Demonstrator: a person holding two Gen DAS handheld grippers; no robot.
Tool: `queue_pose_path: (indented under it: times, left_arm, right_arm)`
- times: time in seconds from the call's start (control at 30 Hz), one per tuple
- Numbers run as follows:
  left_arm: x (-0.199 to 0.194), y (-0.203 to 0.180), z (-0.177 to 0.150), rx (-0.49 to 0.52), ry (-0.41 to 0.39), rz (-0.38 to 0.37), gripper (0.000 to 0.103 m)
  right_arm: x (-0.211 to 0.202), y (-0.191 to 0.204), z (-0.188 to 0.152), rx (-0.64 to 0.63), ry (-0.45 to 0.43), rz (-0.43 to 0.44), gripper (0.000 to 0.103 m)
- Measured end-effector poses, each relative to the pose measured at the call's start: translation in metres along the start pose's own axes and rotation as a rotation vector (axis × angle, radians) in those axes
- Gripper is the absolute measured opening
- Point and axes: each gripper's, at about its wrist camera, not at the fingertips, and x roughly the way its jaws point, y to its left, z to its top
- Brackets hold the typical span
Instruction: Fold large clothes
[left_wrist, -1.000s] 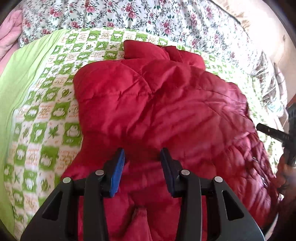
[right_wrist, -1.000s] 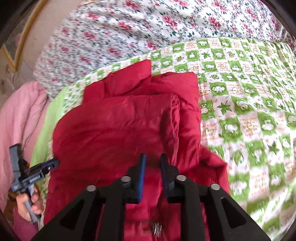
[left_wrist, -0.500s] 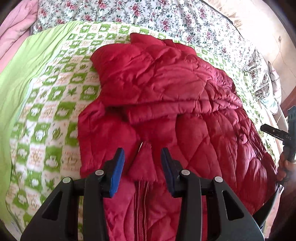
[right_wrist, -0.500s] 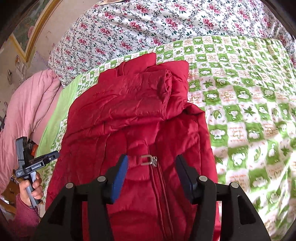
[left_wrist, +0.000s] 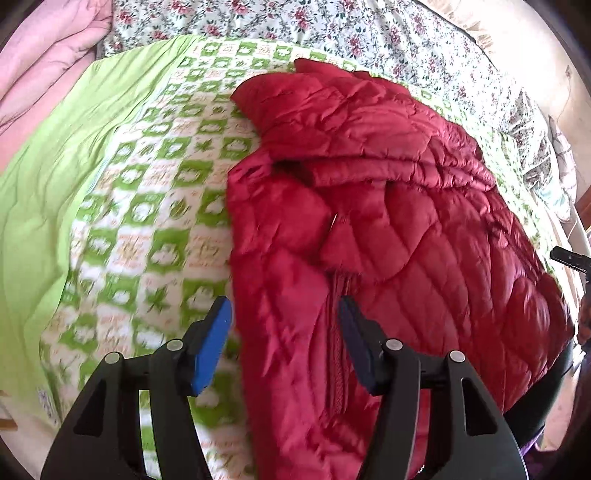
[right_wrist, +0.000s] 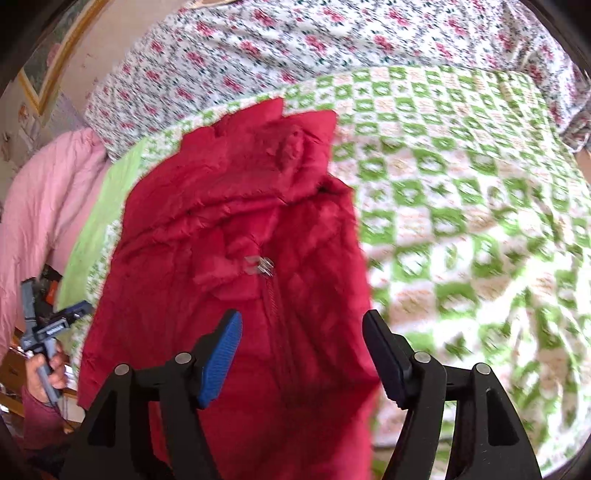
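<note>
A red quilted jacket (left_wrist: 388, 206) lies on the bed, its top part folded down over the body. Its zipper (left_wrist: 338, 332) runs toward me, and the metal zipper pull (right_wrist: 260, 265) shows mid-jacket. My left gripper (left_wrist: 284, 321) hovers over the jacket's left edge with its jaws opening. Red fabric lies below the gap and the blue pads (left_wrist: 216, 343) do not press on it. My right gripper (right_wrist: 301, 332) hangs over the jacket's (right_wrist: 229, 221) right side near the zipper, jaws opening too, nothing pinched between them.
A green-and-white checked blanket (left_wrist: 155, 206) covers the bed under the jacket and spreads wide to the right (right_wrist: 461, 206). A floral sheet (right_wrist: 295, 48) lies beyond it. A pink quilt (left_wrist: 44, 48) is bunched at the left. A hand (right_wrist: 46, 371) grips the other gripper's handle.
Both grippers have drawn back along the jacket toward its zipper end. Their jaws, close together over red fabric a second ago, now stand wide apart. The folded top part stays down.
</note>
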Motion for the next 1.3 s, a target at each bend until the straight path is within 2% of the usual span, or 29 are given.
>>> queue_pose_path:
  times: [0.07,0.3,0.43,0.53,0.7,0.77,0.83,1.03,1.07,1.23,1.3]
  left_arm:
    - [-0.001,0.003,-0.009,-0.001,0.021,0.013,0.064]
    - [-0.002,0.012,-0.036,-0.004,0.091,0.040,0.065]
    - [-0.007,0.011,-0.049,0.001,0.131,-0.015,0.065]
    - [-0.012,0.002,-0.056,0.033,0.142,-0.047,0.071]
    - [-0.008,-0.011,-0.067,0.018,0.200,-0.173,0.071]
    - [-0.007,-0.017,-0.074,0.024,0.207,-0.186,0.071]
    - [-0.008,-0.021,-0.078,0.040,0.206,-0.190,0.071]
    - [-0.004,-0.028,-0.083,0.062,0.207,-0.209,0.070]
    - [-0.004,-0.029,-0.084,0.072,0.208,-0.209,0.070]
    - [-0.002,-0.030,-0.086,0.069,0.203,-0.230,0.052]
    - [-0.001,-0.030,-0.085,0.060,0.198,-0.232,0.041]
  right_arm:
    - [-0.001,-0.004,-0.009,-0.004,0.032,-0.019,0.073]
    - [0.005,-0.008,-0.038,-0.044,0.153,-0.053,0.074]
    - [0.008,-0.009,-0.054,-0.038,0.204,0.003,0.073]
    - [0.006,-0.006,-0.063,-0.047,0.210,0.050,0.073]
    - [0.005,-0.001,-0.073,-0.068,0.207,0.082,0.058]
    - [0.003,-0.003,-0.075,-0.062,0.206,0.098,0.051]
    - [0.001,-0.006,-0.077,-0.061,0.207,0.115,0.049]
    - [0.004,-0.009,-0.079,-0.069,0.214,0.138,0.051]
    - [0.006,-0.008,-0.079,-0.077,0.215,0.134,0.051]
    - [0.006,-0.003,-0.081,-0.102,0.212,0.123,0.051]
    - [0.006,-0.005,-0.081,-0.104,0.211,0.132,0.051]
